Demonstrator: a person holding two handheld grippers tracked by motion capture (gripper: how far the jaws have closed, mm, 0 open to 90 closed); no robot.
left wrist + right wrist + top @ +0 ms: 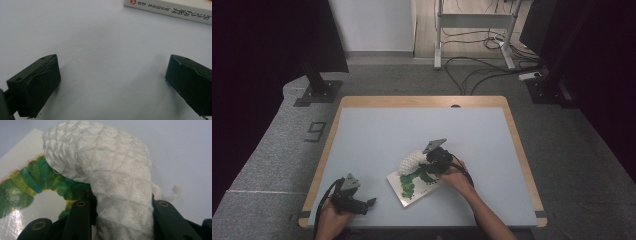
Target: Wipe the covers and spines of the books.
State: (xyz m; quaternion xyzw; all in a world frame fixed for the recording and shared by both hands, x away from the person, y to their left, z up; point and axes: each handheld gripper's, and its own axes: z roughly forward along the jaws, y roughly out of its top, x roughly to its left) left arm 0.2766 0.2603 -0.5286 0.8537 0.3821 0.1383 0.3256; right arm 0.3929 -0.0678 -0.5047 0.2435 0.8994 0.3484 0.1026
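— Near the tabletop's [377, 130] front middle, what is held by the right gripper [120, 220]?
— A white knitted cloth [112, 175] is clamped between its jaws, draped over a picture book [412, 187].
— And the left gripper [112, 82]?
— Jaws are spread wide over bare tabletop, nothing gripped; the book's edge is seen just beyond.

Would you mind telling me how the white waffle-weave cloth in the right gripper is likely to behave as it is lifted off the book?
The white cloth is probably floppy: it arches and droops over the book while the right gripper pinches one end. It looks light, since it bunches loosely. Its textured weave likely grips well, though the frayed thread could snag.
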